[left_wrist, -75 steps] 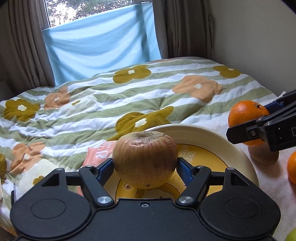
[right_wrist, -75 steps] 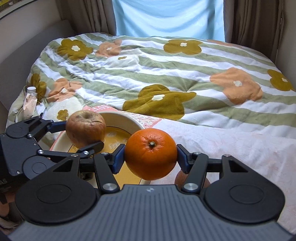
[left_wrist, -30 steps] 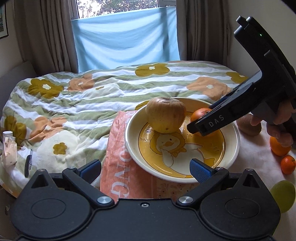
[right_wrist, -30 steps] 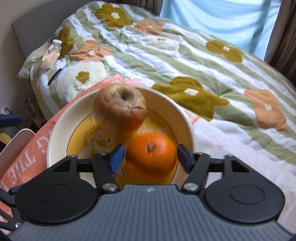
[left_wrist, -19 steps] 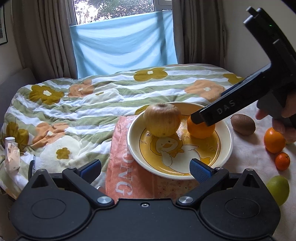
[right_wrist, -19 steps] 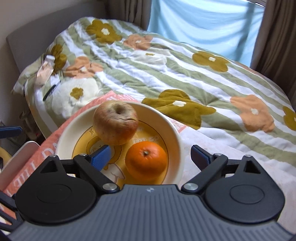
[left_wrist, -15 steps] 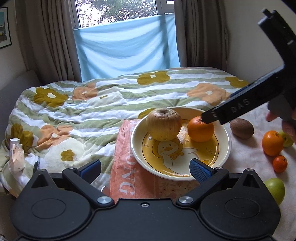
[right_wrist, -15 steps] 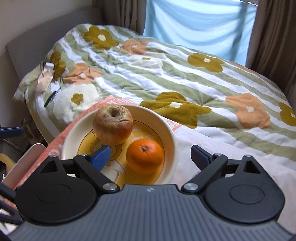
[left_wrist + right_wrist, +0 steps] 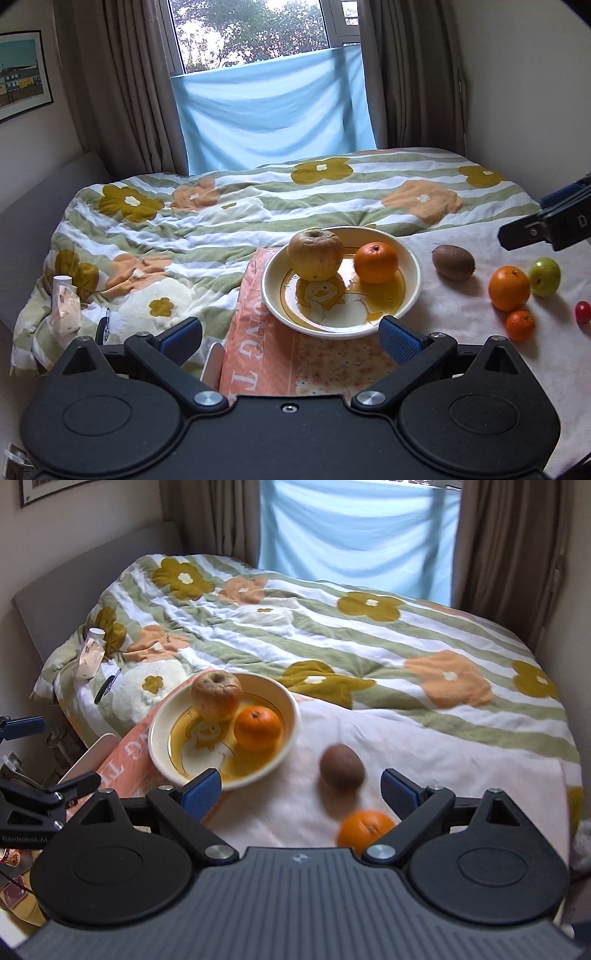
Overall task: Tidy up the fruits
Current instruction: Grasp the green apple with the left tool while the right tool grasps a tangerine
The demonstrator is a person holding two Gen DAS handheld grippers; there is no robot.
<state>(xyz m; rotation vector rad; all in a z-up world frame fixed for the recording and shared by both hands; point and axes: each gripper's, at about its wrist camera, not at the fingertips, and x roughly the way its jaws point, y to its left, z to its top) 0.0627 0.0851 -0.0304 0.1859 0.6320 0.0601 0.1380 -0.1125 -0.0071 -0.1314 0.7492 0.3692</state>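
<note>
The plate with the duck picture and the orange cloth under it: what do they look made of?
Plate: likely glazed ceramic, possibly melamine; glossy cream rim, and the apple and orange reflect in its yellow centre.
Orange cloth: soft woven fabric, matte, with printed white letters and a draped edge; probably a towel.

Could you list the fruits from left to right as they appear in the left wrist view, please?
apple → orange in the plate → kiwi → large orange on the cloth → green apple → small red fruit
</note>
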